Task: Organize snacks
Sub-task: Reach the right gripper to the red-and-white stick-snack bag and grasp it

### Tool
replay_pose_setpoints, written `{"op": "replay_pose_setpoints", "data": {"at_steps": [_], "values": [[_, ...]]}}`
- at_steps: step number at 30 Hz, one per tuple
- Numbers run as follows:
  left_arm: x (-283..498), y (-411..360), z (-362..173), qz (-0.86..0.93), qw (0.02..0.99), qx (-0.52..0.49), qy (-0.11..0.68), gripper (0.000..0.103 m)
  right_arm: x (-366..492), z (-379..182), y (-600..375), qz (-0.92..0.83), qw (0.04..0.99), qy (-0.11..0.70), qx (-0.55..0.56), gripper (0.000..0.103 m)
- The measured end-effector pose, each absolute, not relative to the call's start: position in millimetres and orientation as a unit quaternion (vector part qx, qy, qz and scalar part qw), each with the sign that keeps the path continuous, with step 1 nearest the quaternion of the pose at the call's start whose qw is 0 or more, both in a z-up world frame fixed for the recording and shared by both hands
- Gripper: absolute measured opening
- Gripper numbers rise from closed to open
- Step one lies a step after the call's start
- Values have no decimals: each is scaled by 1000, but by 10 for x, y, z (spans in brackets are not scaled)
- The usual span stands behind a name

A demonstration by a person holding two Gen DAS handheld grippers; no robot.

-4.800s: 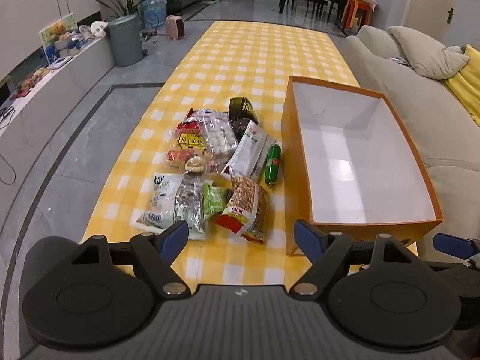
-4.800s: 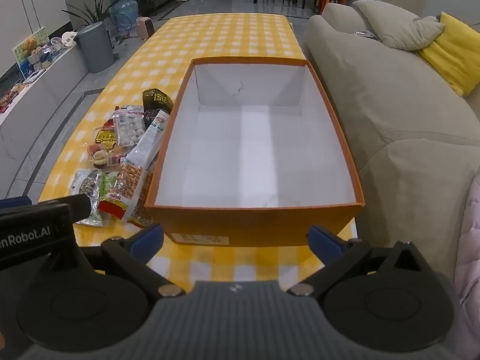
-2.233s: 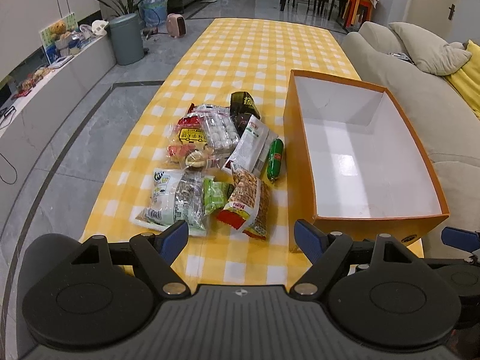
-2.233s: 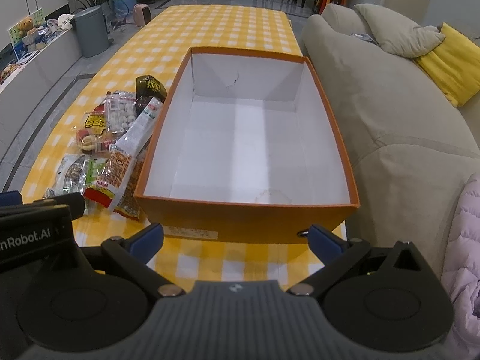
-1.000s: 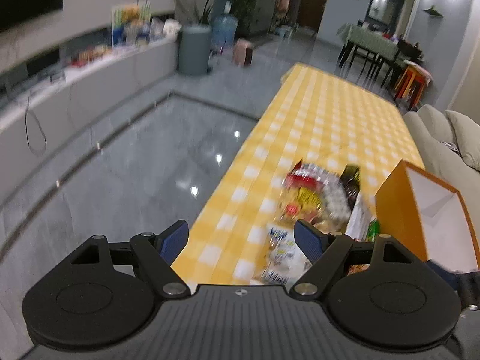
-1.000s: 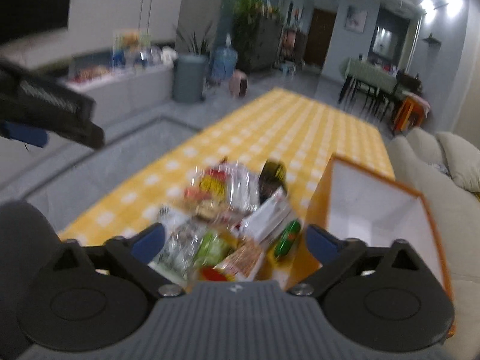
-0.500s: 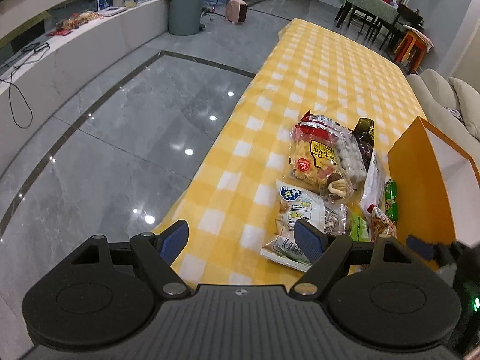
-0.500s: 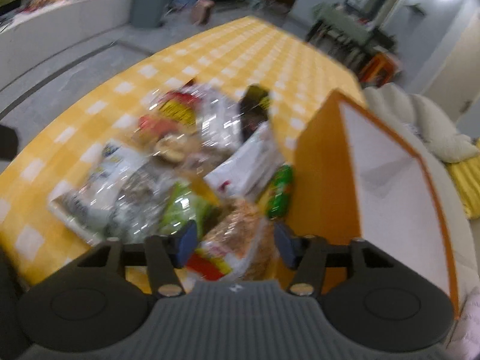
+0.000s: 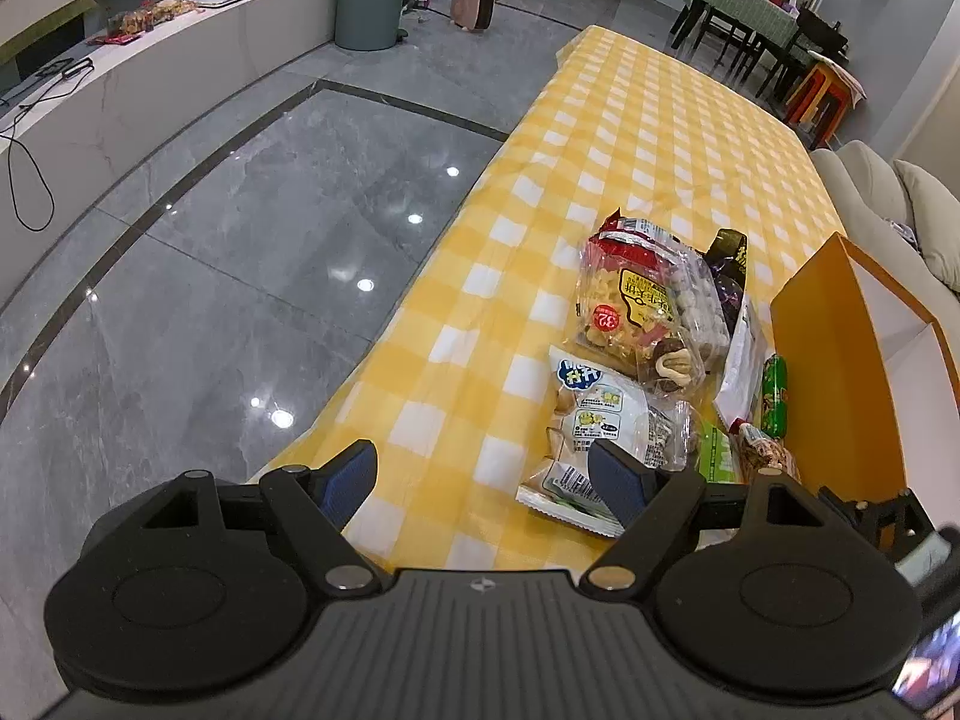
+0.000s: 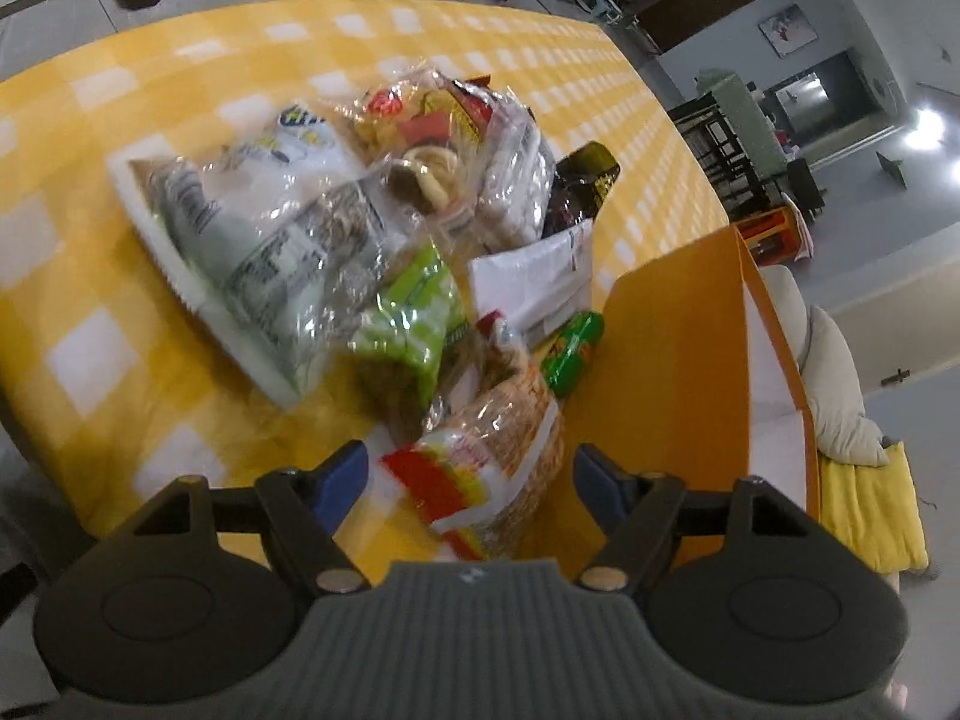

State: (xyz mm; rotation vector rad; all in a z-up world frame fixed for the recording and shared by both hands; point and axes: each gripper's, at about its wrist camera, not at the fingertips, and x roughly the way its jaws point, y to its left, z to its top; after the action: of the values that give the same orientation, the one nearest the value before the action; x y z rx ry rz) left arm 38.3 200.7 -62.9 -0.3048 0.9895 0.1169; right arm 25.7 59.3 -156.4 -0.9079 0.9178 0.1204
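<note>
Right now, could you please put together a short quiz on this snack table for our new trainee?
1. True or false: the orange box stands to the right of the snack pile.
2. Which snack lies between the right gripper's fingers? A) peanut bag B) green sausage C) dark pouch
3. Fill in: the tablecloth is checked yellow and ____.

Key: 1 true; 2 A, the peanut bag, not yet pinched, jaws opening; 3 white.
</note>
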Motion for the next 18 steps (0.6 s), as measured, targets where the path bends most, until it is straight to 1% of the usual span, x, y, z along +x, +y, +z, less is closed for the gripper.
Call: {"op": "replay_pose_setpoints", "data": {"at_steps": [2,3,5,8,12,13,15,16,17,18], "values": [[383,2008,-632,53,867,-147,473,94,177,-1576,591,60,791,420,-441,83],[383,2010,-634,50,867,-149,472,94,125,-1614,598,64,779,416,-465,83],[378,1999,-634,43,867,-150,474,94,39,-1667,598,69,764,404,-499,83],[369,1967,-614,40,870,-145,470,94,-15,-1702,559,58,776,384,-497,83],[369,1959,-608,43,869,-145,470,94,35,-1838,549,29,774,338,-535,83],[371,1963,-609,45,869,-147,471,94,23,-1856,539,25,775,329,-538,81],[374,1969,-611,48,867,-148,473,94,-1,-1876,522,28,779,324,-536,64],[376,1972,-611,49,867,-148,473,94,-18,-1898,514,31,779,326,-535,45],[378,1973,-609,50,867,-147,474,94,-33,-1936,501,33,776,329,-537,33],[375,1974,-607,49,868,-148,472,94,-58,-1977,491,35,773,327,-543,33]]}}
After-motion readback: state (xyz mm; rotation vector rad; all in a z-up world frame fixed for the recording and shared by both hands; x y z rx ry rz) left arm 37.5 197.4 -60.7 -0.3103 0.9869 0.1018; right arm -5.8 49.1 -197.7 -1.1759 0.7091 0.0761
